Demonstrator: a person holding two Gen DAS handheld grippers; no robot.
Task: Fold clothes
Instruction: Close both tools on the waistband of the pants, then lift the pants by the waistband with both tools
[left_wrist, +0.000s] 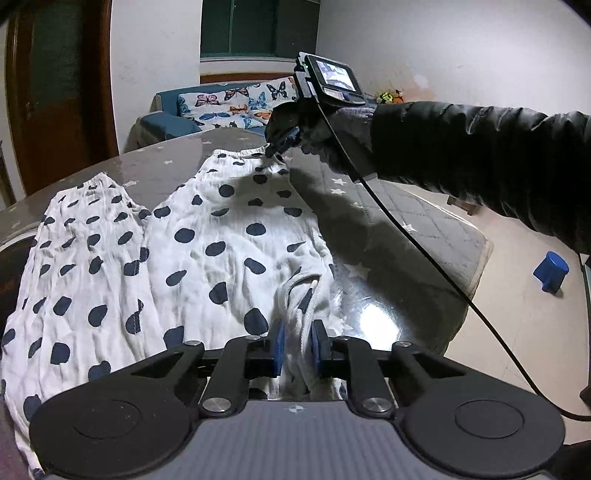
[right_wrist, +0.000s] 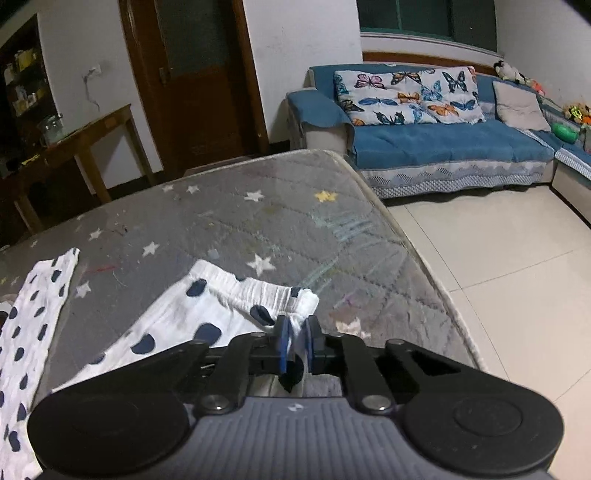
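Nearest the left wrist camera, the left tool stands narrow, its blue pads pinching a bunched fold and the white drawstring at the waist end of the trousers. The trousers lie spread flat on the bench, waist towards the viewer, both legs running away across the top. The cloth is thin white crinkled cotton with dark blue spots; judged light, limp and prone to sag or slide wherever it is not held, so corners and hems are the sound places to take hold. The elastic cuff is gathered and thicker, and should give a firmer bite than the open cloth. At the far end, the right tool is likewise closed down narrow, gripping the corner of that cuff on the right-hand leg. The person's sleeve is dark and padded, the hand gloved. The bench surface is a glossy clear sheet over a grey quilted cover printed with stars, and looks slippery. Beyond it stands a blue sofa with butterfly cushions.
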